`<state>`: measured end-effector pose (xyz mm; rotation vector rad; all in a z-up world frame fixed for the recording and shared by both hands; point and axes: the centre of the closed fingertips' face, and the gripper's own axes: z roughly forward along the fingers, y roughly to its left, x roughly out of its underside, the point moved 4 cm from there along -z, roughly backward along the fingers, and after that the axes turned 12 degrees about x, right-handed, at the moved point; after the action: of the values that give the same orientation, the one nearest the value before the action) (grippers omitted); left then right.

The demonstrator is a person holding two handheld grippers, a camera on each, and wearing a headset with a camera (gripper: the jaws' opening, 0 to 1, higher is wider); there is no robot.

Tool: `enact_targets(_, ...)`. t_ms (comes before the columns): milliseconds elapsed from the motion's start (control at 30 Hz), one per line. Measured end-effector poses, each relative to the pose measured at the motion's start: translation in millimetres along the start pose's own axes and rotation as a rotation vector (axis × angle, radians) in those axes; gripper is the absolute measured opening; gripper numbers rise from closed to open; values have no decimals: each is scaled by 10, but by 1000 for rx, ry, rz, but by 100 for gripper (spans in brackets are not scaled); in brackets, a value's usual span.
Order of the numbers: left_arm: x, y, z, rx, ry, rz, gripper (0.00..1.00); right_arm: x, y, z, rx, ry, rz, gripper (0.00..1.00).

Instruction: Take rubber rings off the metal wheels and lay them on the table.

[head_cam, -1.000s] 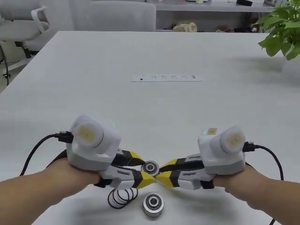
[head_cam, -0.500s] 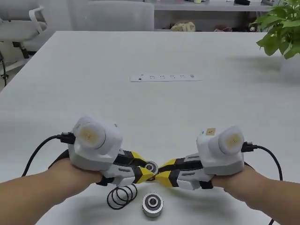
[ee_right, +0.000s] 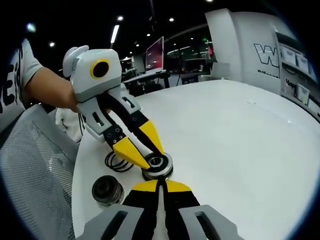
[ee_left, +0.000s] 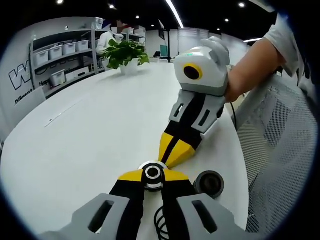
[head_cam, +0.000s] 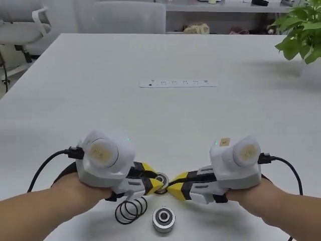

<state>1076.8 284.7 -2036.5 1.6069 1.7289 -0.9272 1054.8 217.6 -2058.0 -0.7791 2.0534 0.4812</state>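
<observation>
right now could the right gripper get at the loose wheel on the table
Probably yes: the loose wheel lies close by the right gripper with nothing over it, though its jaws are shut.

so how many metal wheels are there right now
2: one wheel is clamped in the left gripper, at the right gripper's tip; the other wheel lies on the table beside the loose rings. None seems hidden.
</observation>
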Motion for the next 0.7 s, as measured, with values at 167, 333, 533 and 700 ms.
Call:
enact_targets(167, -1, -2, 1, -3, 4, 3, 7, 3, -11, -3, 11, 5, 49, 0)
enact_targets(333, -1, -8, 5, -4, 6, 6, 7, 12, -29, -17, 7, 8, 161, 0)
enact_targets(533, -5, -14, 8, -5, 10, 9, 7, -27, -114, -48, 18, -19, 253, 0)
enact_targets(700, -12, -21, 15, -6, 9, 9, 7, -43, -121, -56, 22, -31, 284, 0)
